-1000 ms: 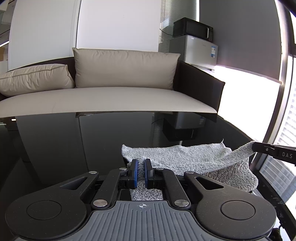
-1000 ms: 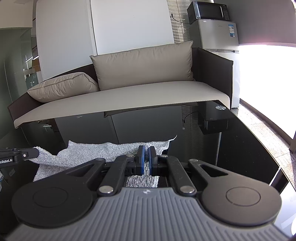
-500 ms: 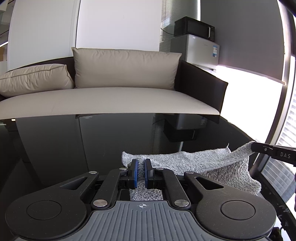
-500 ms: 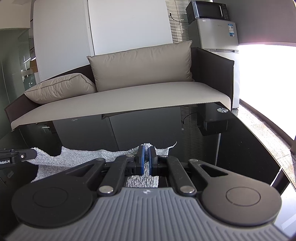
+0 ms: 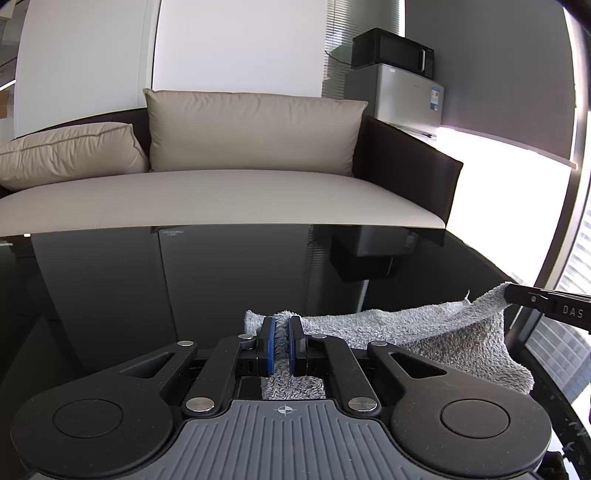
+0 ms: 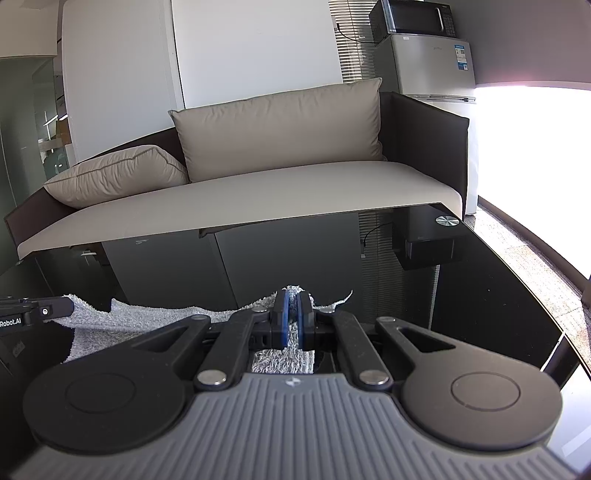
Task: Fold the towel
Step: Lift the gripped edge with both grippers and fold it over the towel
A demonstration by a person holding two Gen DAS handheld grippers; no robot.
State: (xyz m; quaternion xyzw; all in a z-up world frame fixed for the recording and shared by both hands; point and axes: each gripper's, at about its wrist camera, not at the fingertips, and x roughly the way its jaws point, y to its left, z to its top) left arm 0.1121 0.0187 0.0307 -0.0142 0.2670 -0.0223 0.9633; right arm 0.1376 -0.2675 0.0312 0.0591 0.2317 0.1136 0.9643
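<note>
Left wrist view: the left gripper (image 5: 282,326) is closed on one corner of the grey towel (image 5: 443,332), the cloth bunched between its blue-padded jaws. From there the towel stretches to the right, just above the glossy black table (image 5: 184,288), to a second raised corner pinched by the right gripper (image 5: 511,295), whose black finger enters from the right edge. Below that corner a flap of towel hangs down near the table's right side. Only this view shows the hanging flap.

Right wrist view: the right gripper (image 6: 294,304) is clamped on its towel corner, with pile showing between and behind the pads. The towel (image 6: 155,314) runs to the left, sagging in the middle, to the left gripper (image 6: 68,304), seen as a dark finger at the left edge. Whether the sagging middle touches the table (image 6: 480,288) cannot be told. Only this view shows a small round metal disc (image 6: 447,220) at the table's far right corner.

Both views show, beyond the table, a beige sofa (image 5: 207,199) with two cushions, and a small fridge (image 6: 424,66) carrying a microwave (image 6: 413,16) at far right.
</note>
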